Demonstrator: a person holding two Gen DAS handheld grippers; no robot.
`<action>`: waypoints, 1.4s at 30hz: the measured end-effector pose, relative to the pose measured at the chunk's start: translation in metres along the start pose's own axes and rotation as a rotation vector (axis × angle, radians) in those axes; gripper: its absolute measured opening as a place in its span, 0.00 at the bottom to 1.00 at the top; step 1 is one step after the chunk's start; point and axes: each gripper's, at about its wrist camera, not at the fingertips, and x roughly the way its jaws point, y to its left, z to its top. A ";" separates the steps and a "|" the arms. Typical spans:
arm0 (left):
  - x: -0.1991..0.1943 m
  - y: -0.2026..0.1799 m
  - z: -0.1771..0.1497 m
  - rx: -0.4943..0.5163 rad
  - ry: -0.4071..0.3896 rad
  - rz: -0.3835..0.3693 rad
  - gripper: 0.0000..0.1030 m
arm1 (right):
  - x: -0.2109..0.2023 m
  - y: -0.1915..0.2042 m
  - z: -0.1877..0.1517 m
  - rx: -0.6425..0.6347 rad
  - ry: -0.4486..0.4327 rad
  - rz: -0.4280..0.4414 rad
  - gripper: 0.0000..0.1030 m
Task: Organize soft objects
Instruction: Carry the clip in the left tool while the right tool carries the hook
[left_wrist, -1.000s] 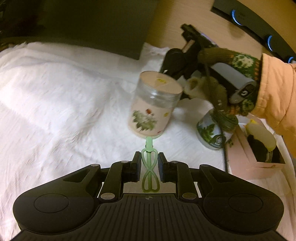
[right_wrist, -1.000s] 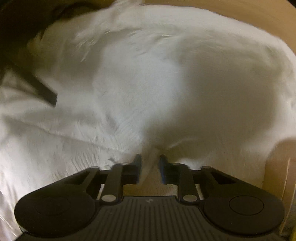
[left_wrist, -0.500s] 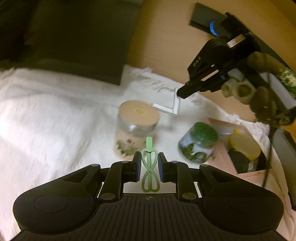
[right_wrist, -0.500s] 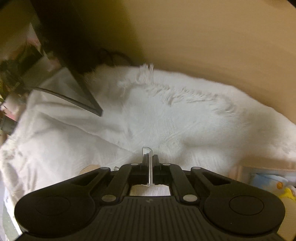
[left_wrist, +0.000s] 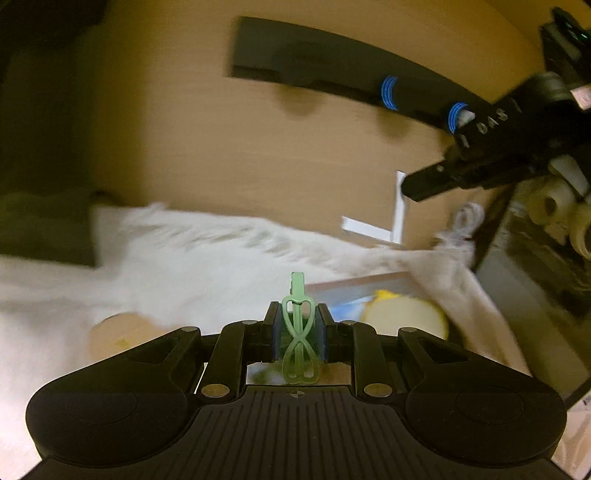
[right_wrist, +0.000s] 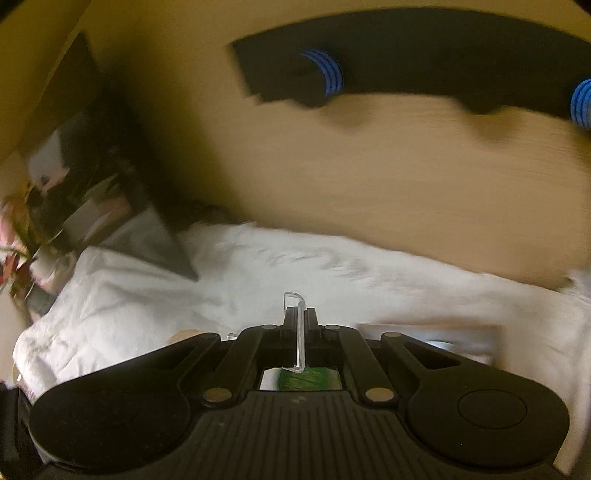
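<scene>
**Both grippers loaded above the white cloth**

The left gripper has its jaws clenched on a pale green clip — a thin plastic piece with looped arms, standing upright between the blue pads, its tip poking out above them. Below and ahead lies a rumpled white cloth spread over a wooden bench. At the cloth's right end sits a shallow box with a pale yellow, rounded item inside; what that item is cannot be told through the blur. A tan jar lid shows at the lower left, partly hidden by the gripper body.

The right gripper is closed tight on a clear plastic L-shaped piece, held edge-on between the jaws. From the left wrist view the same gripper appears at the upper right, raised above the bench, with the clear piece hanging from its tip — one leg down, the other jutting left. Under the right gripper a green-topped object peeks through the gap in its body. A dark panel with blue rings runs along the far side of the bench.
</scene>
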 end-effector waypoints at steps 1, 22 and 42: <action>0.007 -0.008 0.003 0.013 0.007 -0.022 0.21 | -0.007 -0.010 -0.002 0.011 -0.011 -0.022 0.03; 0.139 -0.082 -0.029 0.179 0.281 -0.158 0.15 | 0.106 -0.129 -0.051 0.182 0.212 -0.223 0.03; 0.160 -0.075 -0.022 0.174 0.275 -0.147 0.15 | 0.130 -0.160 -0.049 0.220 0.182 -0.280 0.03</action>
